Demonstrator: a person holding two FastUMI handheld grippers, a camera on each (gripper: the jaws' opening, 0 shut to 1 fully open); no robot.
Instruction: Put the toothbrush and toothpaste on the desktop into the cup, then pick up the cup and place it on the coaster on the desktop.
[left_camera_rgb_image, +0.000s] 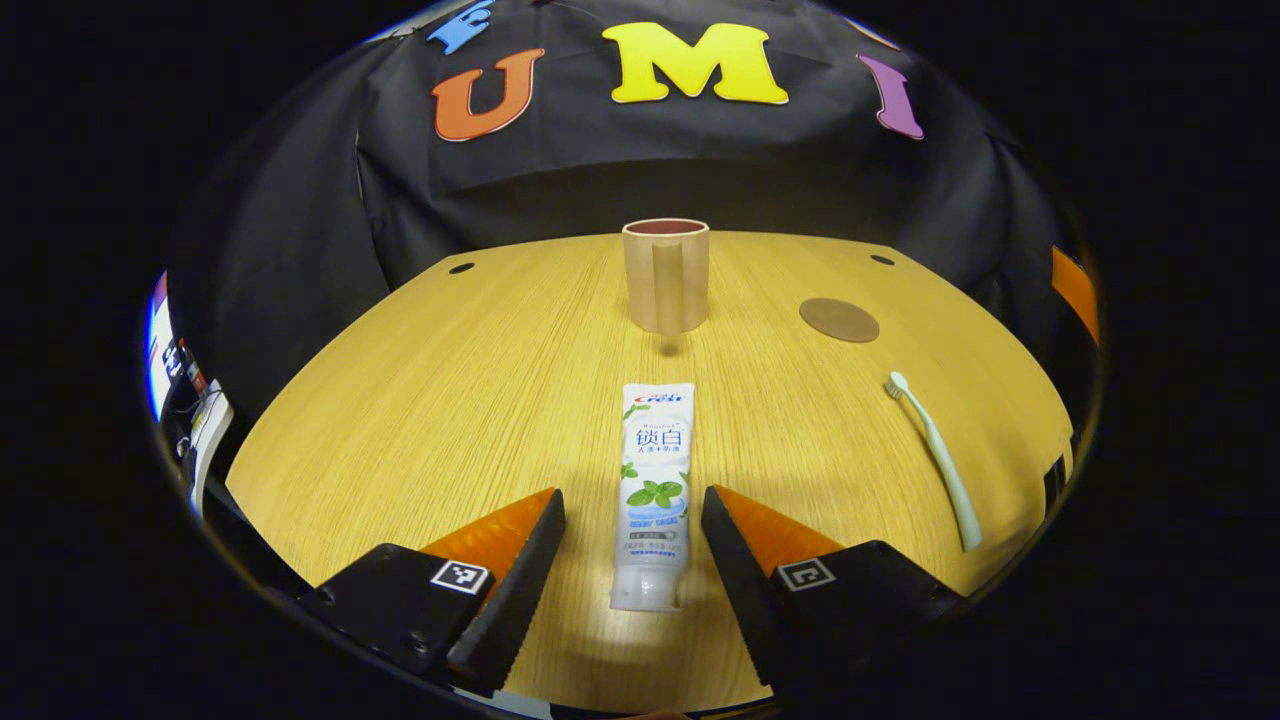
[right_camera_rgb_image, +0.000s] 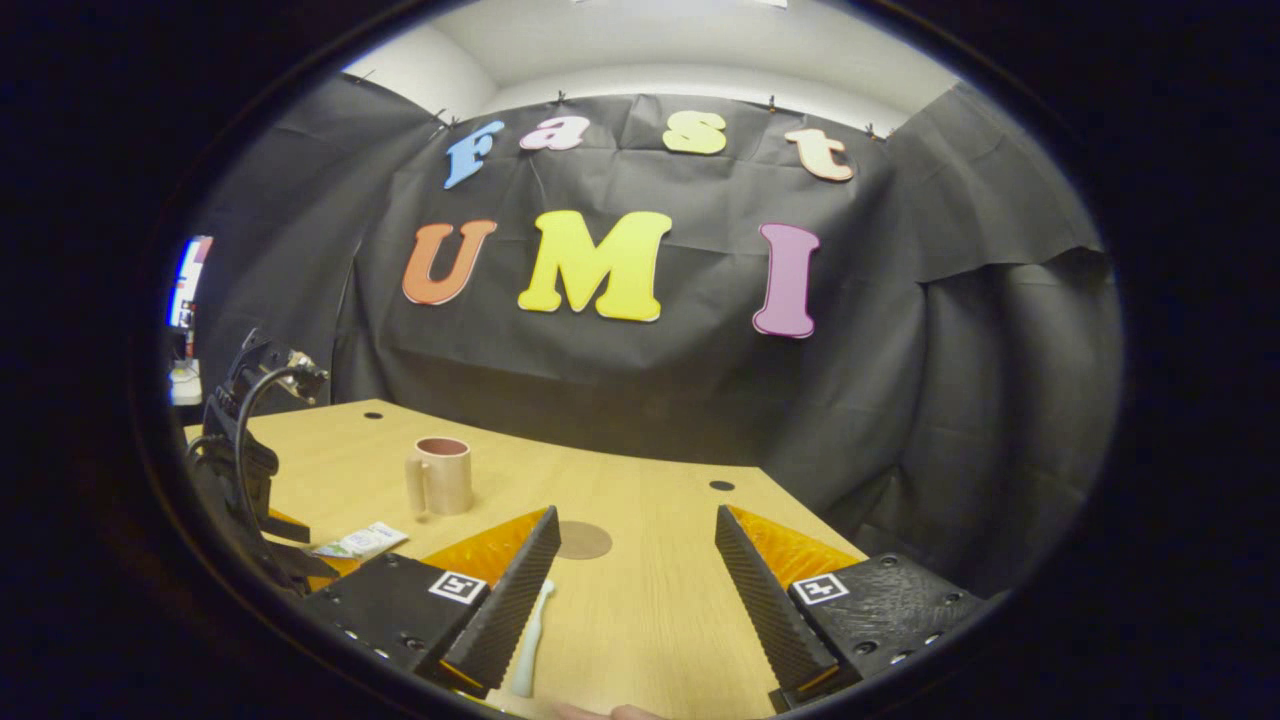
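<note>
I see a big worktop (left_camera_rgb_image: 420, 400) made of light wood with fine lines in it, and it has small dark holes near its far edge.

In the left gripper view, my left hand-held gripper (left_camera_rgb_image: 632, 545) is open wide. It holds nothing. Its two fingers have tiny teeth along the inside edges and come to points. They sit low over the worktop, one on each side of the toothpaste (left_camera_rgb_image: 654, 490), but I can't see them touching it. The toothpaste is a flat, shiny white tube with green leaves on it. It lies straight out toward 12 o'clock, with its cap end closest to me.

Farther out at 12 o'clock stands the cup (left_camera_rgb_image: 666, 275). It is a smooth, pale tan mug, standing up, with its handle turned toward me. At about 1 o'clock from the toothpaste lies the coaster (left_camera_rgb_image: 839, 320), a thin brown circle, flat on the wood and apart from the cup. At 3 o'clock lies the toothbrush (left_camera_rgb_image: 938, 460), long, thin and pale, with its brush end pointing away.

In the right gripper view, my right hand-held gripper (right_camera_rgb_image: 632, 590) is also open wide and empty. It is held level above the worktop. The toothbrush (right_camera_rgb_image: 530, 630) lies just under its left finger. I can see the other gripper at 9 o'clock.
</note>
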